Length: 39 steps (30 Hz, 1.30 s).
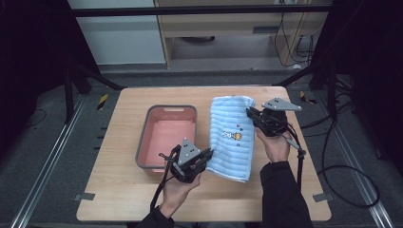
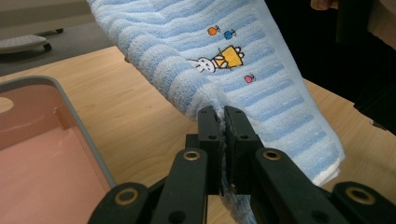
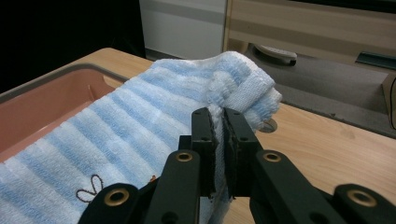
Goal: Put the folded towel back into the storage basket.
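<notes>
1. Farthest left lies the pink plastic basin with a grey rim (image 1: 167, 135), rectangular and with nothing in it. It sits on the pale wooden table (image 1: 119, 190), just beside the left gripper's outer side, and in the left gripper view its rim (image 2: 79, 135) runs close past the jaws.

2. The left gripper (image 1: 205, 156) comes next, held low near the person's edge of the table. Its jaws are clamped narrowly on the near left edge of the light-blue striped terry towel with a small rabbit picture (image 1: 231, 135); the left gripper view shows the cloth (image 2: 243, 70) pinched between the pads (image 2: 208, 135) and rising away from them.

3. The towel stretches between the two grippers, hanging slack. Part of it appears to rest on the table, and its near corner droops past the left gripper.

4. The right gripper (image 1: 251, 114) holds the far right edge. Its jaws are likewise closed tight on a bunched fold, as the right gripper view shows (image 3: 219, 126), with the striped cloth (image 3: 116, 135) spreading away to its left, toward the basin.

5. Judged from this, the grasp is done: both edges are secured. The work looks to be at an early-to-middle stage. What remains, I judge, is carrying the towel leftward over the basin, lowering it in and letting go; nothing has reached the basin yet.
</notes>
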Available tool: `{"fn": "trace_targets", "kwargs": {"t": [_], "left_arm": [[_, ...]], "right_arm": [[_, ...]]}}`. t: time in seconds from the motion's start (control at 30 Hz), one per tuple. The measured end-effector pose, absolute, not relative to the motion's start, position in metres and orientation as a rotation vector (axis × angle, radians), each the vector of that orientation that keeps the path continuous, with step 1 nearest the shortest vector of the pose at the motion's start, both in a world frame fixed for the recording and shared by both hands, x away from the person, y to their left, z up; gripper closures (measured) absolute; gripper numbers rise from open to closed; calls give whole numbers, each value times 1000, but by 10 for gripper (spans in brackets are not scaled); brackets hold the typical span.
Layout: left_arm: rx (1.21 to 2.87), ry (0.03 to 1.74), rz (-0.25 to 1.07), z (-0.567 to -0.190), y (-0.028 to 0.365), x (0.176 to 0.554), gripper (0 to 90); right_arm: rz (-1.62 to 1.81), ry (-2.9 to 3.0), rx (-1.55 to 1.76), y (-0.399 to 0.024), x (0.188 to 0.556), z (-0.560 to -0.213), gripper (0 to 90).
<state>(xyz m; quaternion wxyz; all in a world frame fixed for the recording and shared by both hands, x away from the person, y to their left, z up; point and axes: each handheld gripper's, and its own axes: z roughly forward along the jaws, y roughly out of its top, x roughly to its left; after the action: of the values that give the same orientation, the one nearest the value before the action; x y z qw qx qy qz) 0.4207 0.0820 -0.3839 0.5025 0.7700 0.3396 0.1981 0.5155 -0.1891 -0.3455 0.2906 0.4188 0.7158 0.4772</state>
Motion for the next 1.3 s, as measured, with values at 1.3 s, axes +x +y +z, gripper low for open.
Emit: {"fn": "trace_targets", "kwargs": {"t": [1.3], "left_arm": [[1766, 876, 583, -350, 148, 420, 860]], "right_arm": [[1340, 1938, 1009, -116, 536, -304, 842]]}}
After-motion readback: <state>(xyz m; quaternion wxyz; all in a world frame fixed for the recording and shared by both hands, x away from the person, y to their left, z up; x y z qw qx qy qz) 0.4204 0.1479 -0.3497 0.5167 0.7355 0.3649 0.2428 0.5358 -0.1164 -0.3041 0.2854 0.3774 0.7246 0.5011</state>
